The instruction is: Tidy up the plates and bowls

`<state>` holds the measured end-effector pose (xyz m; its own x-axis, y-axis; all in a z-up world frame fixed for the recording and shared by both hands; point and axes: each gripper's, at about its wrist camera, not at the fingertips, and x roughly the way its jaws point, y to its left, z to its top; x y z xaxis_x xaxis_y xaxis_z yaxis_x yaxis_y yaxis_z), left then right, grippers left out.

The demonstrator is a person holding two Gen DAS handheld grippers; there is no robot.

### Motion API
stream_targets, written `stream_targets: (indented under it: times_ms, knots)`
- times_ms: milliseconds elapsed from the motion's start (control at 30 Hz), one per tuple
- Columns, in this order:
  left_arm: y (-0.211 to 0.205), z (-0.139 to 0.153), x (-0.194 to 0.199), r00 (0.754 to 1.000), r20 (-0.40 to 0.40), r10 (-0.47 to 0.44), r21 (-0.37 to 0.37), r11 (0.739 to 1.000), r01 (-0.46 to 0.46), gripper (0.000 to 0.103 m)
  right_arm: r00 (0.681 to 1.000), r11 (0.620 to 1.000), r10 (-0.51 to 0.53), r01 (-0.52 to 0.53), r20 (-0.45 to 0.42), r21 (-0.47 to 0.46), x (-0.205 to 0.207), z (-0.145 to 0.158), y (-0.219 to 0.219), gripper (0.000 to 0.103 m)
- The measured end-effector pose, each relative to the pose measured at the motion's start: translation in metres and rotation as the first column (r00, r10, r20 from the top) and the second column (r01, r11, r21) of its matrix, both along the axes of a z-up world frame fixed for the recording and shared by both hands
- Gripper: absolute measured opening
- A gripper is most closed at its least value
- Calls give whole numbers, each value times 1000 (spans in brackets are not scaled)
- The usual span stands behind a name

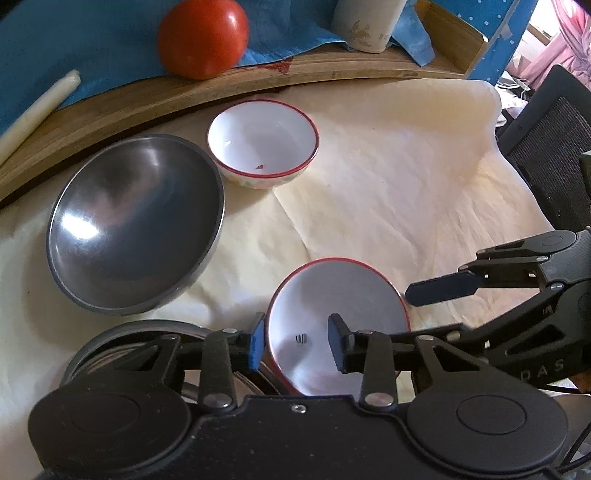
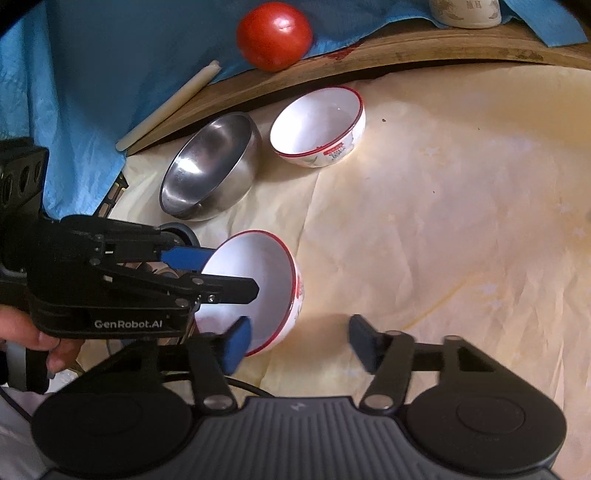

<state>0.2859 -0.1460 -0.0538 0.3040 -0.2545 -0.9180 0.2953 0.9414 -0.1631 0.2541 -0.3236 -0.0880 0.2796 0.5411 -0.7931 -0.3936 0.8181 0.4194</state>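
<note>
A white bowl with a red rim [image 1: 343, 295] [image 2: 258, 273] sits near me on the cream cloth [image 1: 388, 184]. My left gripper [image 1: 297, 341] [image 2: 232, 273] straddles its left rim, one pad outside and the other inside with a gap to the wall. My right gripper [image 2: 299, 345] stands open at the bowl's near side, its left pad by the rim and its right finger over bare cloth. Its blue finger [image 1: 439, 290] reaches the bowl's right edge. Behind sit a second white bowl [image 1: 262, 142] [image 2: 317, 125] and a steel bowl [image 1: 136, 225] [image 2: 210, 170].
Steel dishes [image 1: 122, 350] lie under my left gripper. At the back, a wooden board [image 1: 332, 66] carries a blue cloth [image 1: 74, 44], a tomato [image 1: 203, 37] [image 2: 273, 35], a cup [image 1: 369, 22] and a pale stick [image 2: 170, 107]. A dark chair [image 1: 546, 147] stands right.
</note>
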Motion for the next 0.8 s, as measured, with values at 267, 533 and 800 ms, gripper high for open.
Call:
stream_targets:
  times_ms: [267, 533, 800]
  knots:
    - [9, 0, -5, 997, 14, 75, -33, 997, -75, 25, 1000, 1000, -2, 2, -15, 18, 0, -2, -1, 57]
    - [6, 2, -8, 997, 32, 72, -25, 997, -71, 21, 999, 1000, -16, 16, -33, 21, -3, -1, -6, 46]
    - [-6, 10, -12, 995, 96, -4, 15, 1000, 3, 21, 999, 999, -10, 12, -48, 43, -6, -1, -7, 25]
